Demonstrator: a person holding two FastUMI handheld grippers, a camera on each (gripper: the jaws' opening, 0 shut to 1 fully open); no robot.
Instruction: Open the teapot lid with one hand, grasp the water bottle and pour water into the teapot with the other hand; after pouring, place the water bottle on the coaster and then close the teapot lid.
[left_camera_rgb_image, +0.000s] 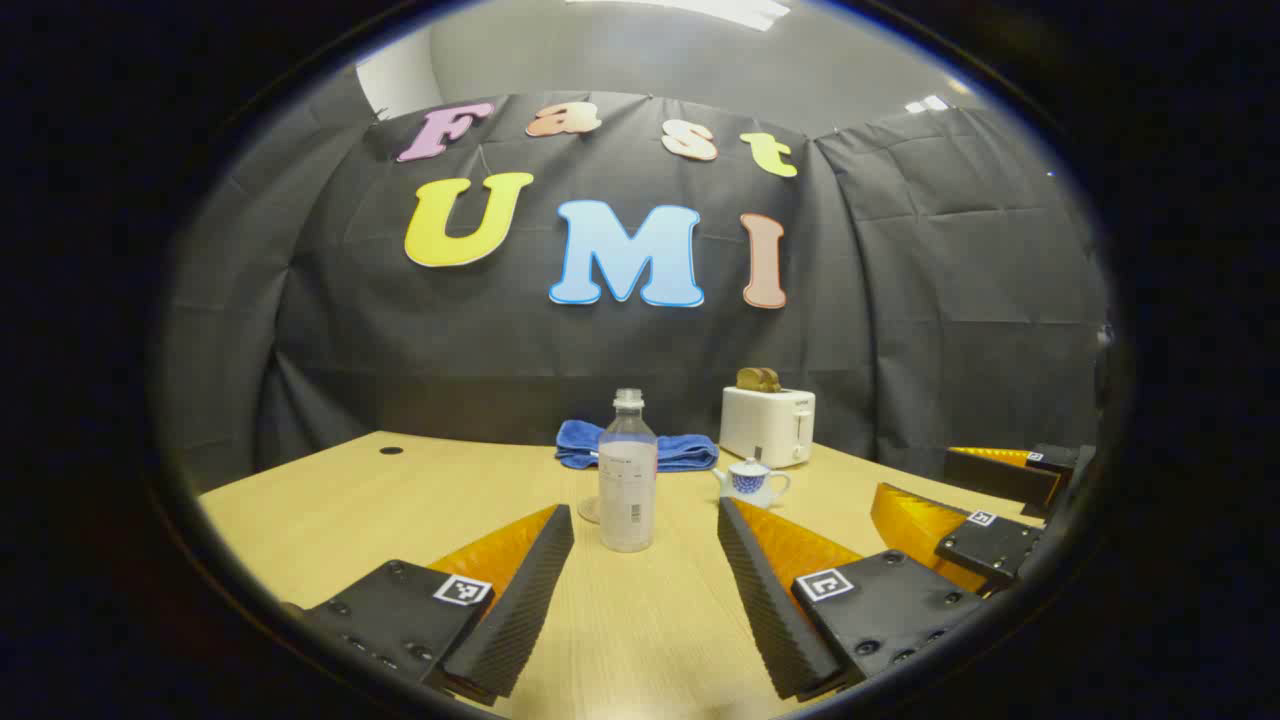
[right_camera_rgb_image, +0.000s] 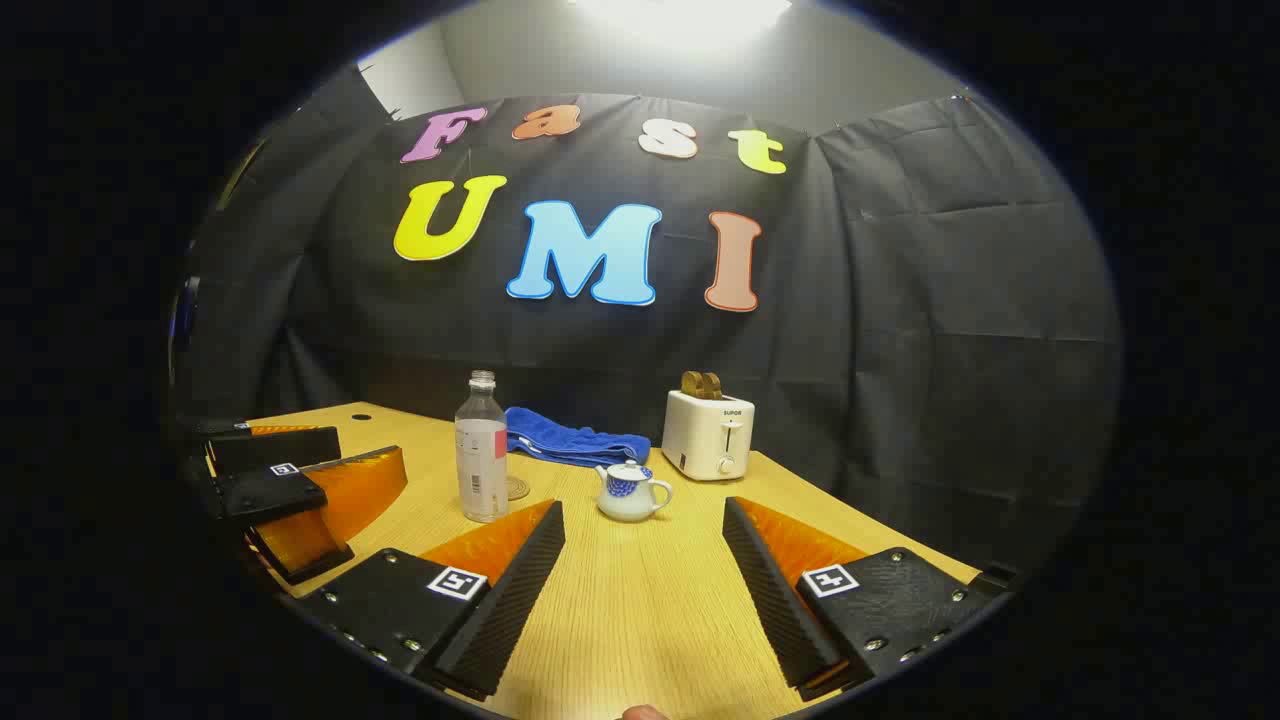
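A clear water bottle (left_camera_rgb_image: 627, 475) without a cap stands upright on the wooden table (left_camera_rgb_image: 400, 500), straight ahead of my open left gripper (left_camera_rgb_image: 645, 515) and a short way beyond its fingertips. Behind its left side lies a round clear coaster (left_camera_rgb_image: 588, 512). A small white teapot (left_camera_rgb_image: 752, 484) with blue pattern, lid on, sits to the bottle's right. In the right gripper view the teapot (right_camera_rgb_image: 630, 492) is ahead of my open right gripper (right_camera_rgb_image: 645, 510), the bottle (right_camera_rgb_image: 481, 460) to its left with the coaster (right_camera_rgb_image: 516, 487) beside it. Both grippers hold nothing.
A blue towel (left_camera_rgb_image: 640, 448) lies folded at the table's back edge. A white toaster (left_camera_rgb_image: 767, 424) with bread in its slots stands to its right. The right gripper (left_camera_rgb_image: 985, 520) shows at the left gripper view's right edge. The left gripper (right_camera_rgb_image: 300, 490) shows at the right gripper view's left.
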